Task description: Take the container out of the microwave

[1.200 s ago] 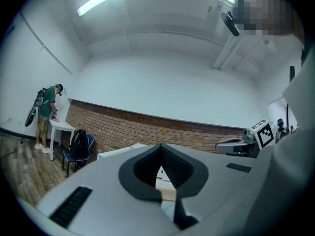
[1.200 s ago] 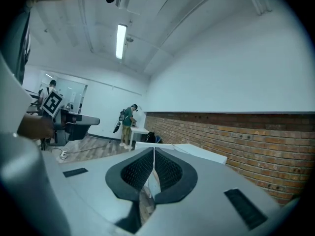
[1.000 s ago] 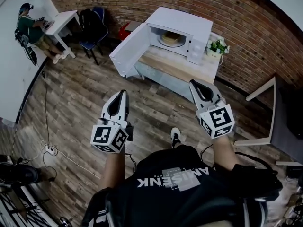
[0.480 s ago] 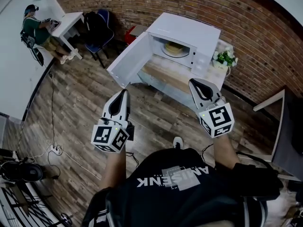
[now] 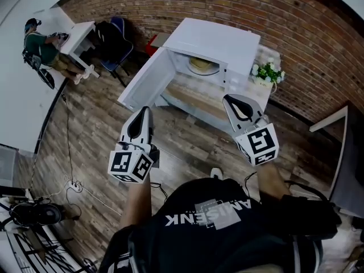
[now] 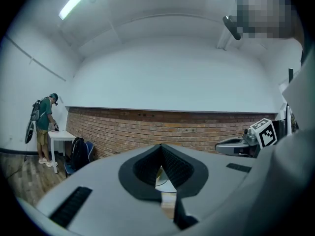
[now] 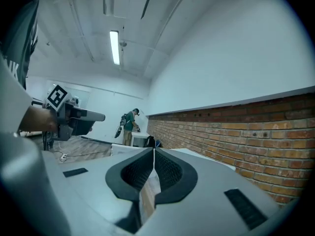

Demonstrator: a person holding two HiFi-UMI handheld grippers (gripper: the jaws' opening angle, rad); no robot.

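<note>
A white microwave (image 5: 213, 38) stands on a wood-topped table (image 5: 193, 98) by the brick wall, its door (image 5: 147, 79) swung wide open to the left. Inside sits a pale round container (image 5: 202, 65) on the turntable. My left gripper (image 5: 145, 110) is held level in front of the door's lower edge, jaws shut and empty (image 6: 161, 149). My right gripper (image 5: 230, 99) hovers in front of the table's right part, also shut with nothing in it (image 7: 153, 151). Both are still short of the microwave's opening.
A small potted plant (image 5: 263, 73) stands right of the microwave. A person (image 5: 42, 44) works at a white desk (image 5: 79, 30) far left, beside a chair with a dark bag (image 5: 112, 36). Cables and a power strip (image 5: 73, 185) lie on the floor.
Both grippers and the person have moved toward the microwave, which now sits closer and larger in the head view. Both jaws stay shut.
</note>
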